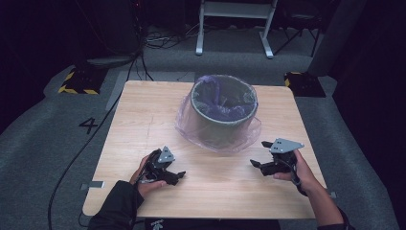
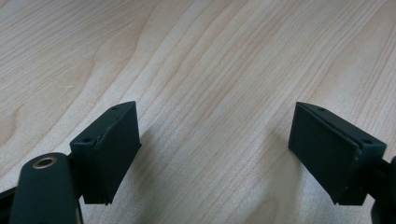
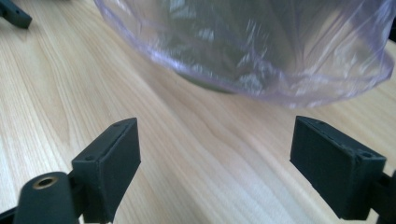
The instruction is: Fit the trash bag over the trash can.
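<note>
Probably best to bring the open, empty right gripper (image 1: pixel 258 154) straight up-frame to the bag (image 1: pixel 189 125) skirting the centre bin (image 1: pixel 224 112), while the open left gripper (image 1: pixel 179 175) waits lower left.

From my seat at the controls, the one mark I can read is a dark numeral "4" (image 1: pixel 88 125) on the grey floor (image 1: pixel 43 143), left of the table (image 1: pixel 143 115). I also see black-and-yellow hazard stripes (image 1: pixel 76 88) on a floor plate beyond it and on a second plate (image 1: pixel 293 76) at the far right; these carry no words.
</note>
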`<control>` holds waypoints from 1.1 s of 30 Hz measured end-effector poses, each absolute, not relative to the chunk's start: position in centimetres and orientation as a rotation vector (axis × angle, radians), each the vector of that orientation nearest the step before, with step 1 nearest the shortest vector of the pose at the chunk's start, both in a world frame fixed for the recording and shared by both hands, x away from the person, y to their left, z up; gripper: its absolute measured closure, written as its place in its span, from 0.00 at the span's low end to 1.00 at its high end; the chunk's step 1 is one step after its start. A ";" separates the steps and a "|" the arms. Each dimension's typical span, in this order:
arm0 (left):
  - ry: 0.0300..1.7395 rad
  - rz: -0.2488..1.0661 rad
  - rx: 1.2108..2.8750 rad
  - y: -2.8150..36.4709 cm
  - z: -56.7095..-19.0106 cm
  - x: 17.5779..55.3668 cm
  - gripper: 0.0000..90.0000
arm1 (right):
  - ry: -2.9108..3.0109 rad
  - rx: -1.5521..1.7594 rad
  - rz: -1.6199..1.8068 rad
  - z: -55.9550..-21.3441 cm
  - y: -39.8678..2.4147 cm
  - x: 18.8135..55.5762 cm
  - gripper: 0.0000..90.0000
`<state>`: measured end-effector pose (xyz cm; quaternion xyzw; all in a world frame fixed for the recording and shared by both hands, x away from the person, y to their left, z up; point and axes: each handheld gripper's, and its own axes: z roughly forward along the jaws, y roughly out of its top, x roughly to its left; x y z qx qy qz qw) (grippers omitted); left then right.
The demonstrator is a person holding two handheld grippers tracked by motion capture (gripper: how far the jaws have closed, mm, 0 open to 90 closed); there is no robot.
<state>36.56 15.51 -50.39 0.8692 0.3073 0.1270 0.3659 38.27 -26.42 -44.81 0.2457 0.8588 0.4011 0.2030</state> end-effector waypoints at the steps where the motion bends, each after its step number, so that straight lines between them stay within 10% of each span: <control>1: 0.789 0.326 2.235 15.5 -50.4 36.6 0.18 | 2.401 0.690 1.118 -45.0 -26.5 38.2 0.18; 33: 0.789 0.326 2.236 15.5 -50.4 36.6 0.18 | 2.485 0.749 0.982 -48.5 -29.7 35.4 0.18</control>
